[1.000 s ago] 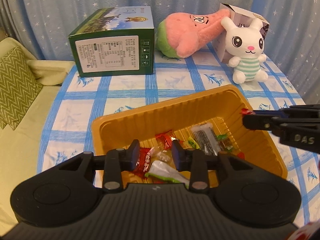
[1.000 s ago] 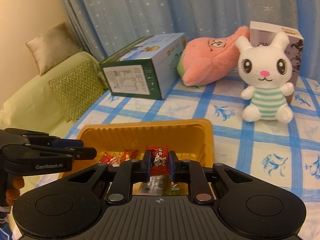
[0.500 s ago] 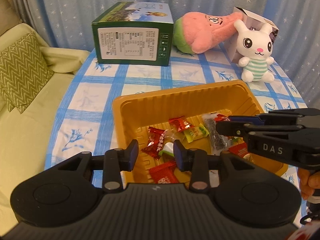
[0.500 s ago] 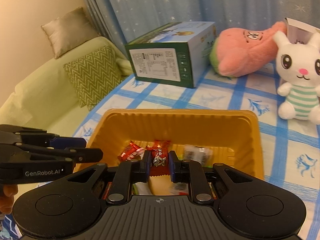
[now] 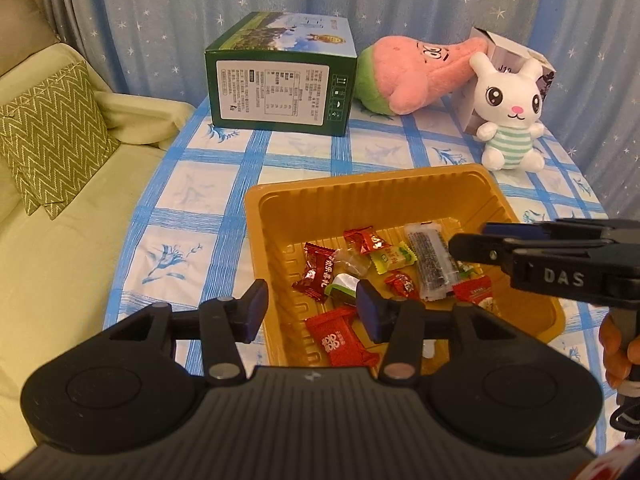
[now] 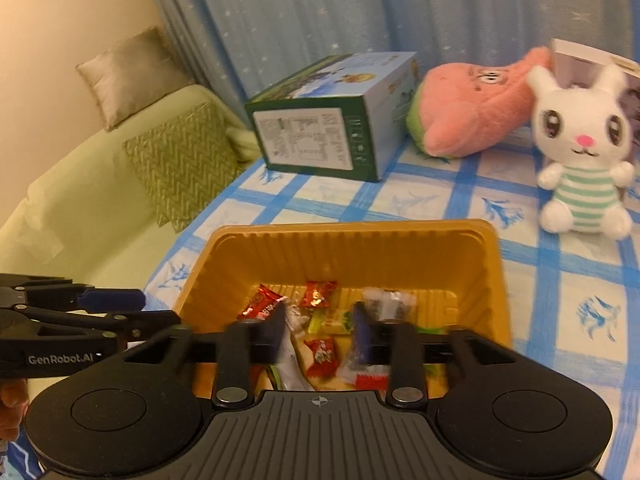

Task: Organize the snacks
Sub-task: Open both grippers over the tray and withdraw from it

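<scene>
An orange plastic tray [image 5: 372, 196] [image 6: 352, 248] on the blue-checked tablecloth holds several wrapped snacks: red candies [image 5: 319, 271], a larger red packet [image 5: 338, 336], a green-yellow sweet [image 5: 390, 257] and a clear dark bar [image 5: 430, 264]. My left gripper [image 5: 310, 312] is open and empty over the tray's near left corner. My right gripper [image 6: 320, 330] is open above the tray; a red candy [image 6: 322, 356] lies in the tray just below its fingers. The right gripper also shows from the side in the left wrist view [image 5: 552, 260].
A green box [image 5: 280, 84], a pink plush [image 5: 412, 76], a white bunny plush [image 5: 510, 116] and a small carton [image 5: 508, 56] stand at the back of the table. A green sofa with a zigzag cushion [image 5: 48, 136] lies left. A curtain hangs behind.
My right gripper has opened and let go of the red candy, which now lies in the tray. My left gripper has opened wider and shifted left over the tray.
</scene>
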